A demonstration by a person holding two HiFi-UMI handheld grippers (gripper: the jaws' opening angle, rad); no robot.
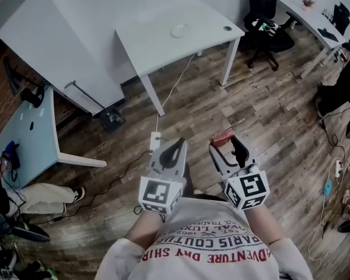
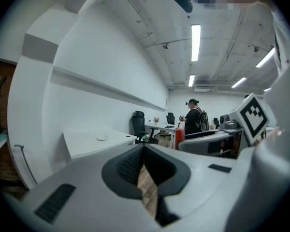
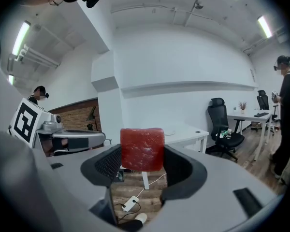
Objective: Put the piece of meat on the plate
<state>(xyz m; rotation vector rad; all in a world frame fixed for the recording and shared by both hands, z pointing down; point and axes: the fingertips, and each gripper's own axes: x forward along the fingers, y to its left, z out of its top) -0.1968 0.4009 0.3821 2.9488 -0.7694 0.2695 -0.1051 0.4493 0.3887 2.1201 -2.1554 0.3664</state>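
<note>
Your right gripper point(image 1: 226, 143): clamped on piece of meat point(image 3: 142, 149), red block pinched between jaw tips, above wood floor point(image 1: 268, 115). Your left gripper point(image 1: 176, 144) just beside it: jaws together, nothing between. Plate point(image 1: 180, 30) far ahead on white table point(image 1: 157, 45), well apart from meat.

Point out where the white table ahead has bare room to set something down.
The white table is mostly bare: the whole near half, from the plate to the front edge, and the left end. Only the right corner holds a small dark object. The right gripper holds the piece of meat.
</note>
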